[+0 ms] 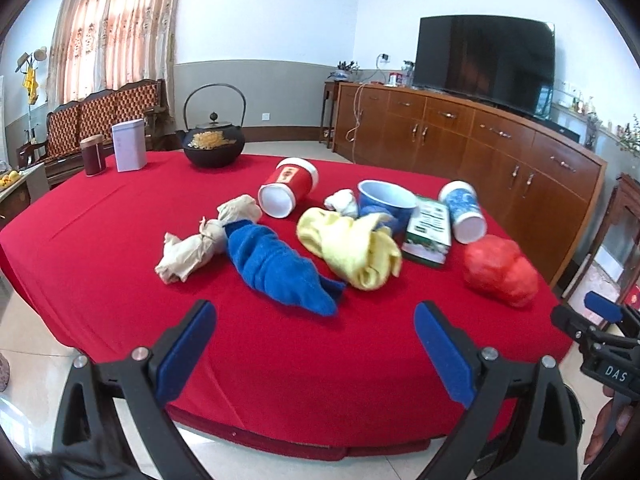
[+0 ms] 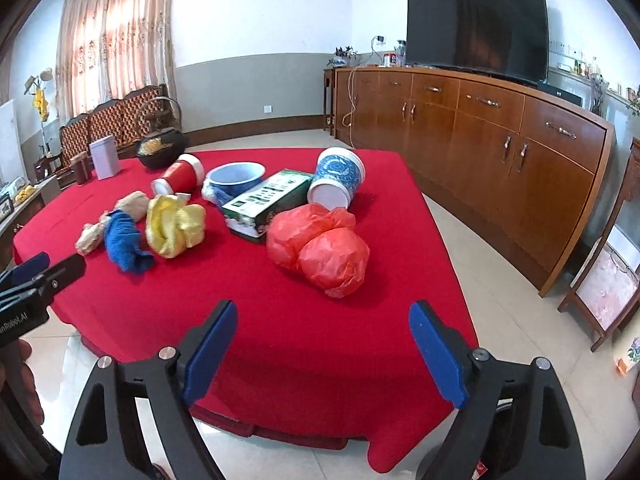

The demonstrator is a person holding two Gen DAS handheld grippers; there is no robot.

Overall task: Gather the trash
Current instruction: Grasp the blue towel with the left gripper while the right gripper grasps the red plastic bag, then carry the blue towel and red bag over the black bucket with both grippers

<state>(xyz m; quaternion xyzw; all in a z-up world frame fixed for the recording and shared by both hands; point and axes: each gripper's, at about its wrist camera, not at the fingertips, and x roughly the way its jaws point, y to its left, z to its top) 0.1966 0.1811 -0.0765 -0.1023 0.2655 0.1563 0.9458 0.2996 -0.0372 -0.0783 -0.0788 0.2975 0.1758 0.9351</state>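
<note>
I found the bench (image 1: 120, 280) covered in a red cloth, with the trash gathered across its middle. At the far left stood a dark canister (image 1: 93, 156) and a pale tin (image 1: 129, 145), with a black iron kettle (image 1: 213, 142) just to their right, all well behind the litter.

Working left to right through the litter, I noted crumpled brown paper (image 1: 188, 252), a blue cloth (image 1: 280, 266) lying against it, and a red paper cup (image 1: 289, 186) on its side behind them. Next came a yellow cloth (image 1: 352, 248), a white paper wad (image 1: 342, 202) and a blue bowl (image 1: 386, 200) standing upright. A green carton (image 1: 428, 230) lay flat beside the bowl, a blue-patterned cup (image 1: 464, 210) lay tipped over next to it, and a red plastic bag (image 1: 500, 270) sat bunched near the bench's right edge.

I held the left gripper (image 1: 316, 344) above the near edge, jaws wide apart and empty, pointing toward the blue cloth. The right gripper (image 2: 320, 348) was likewise short of the litter, its jaws apart with nothing between them, facing the red plastic bag. Neither touched any item.
</note>
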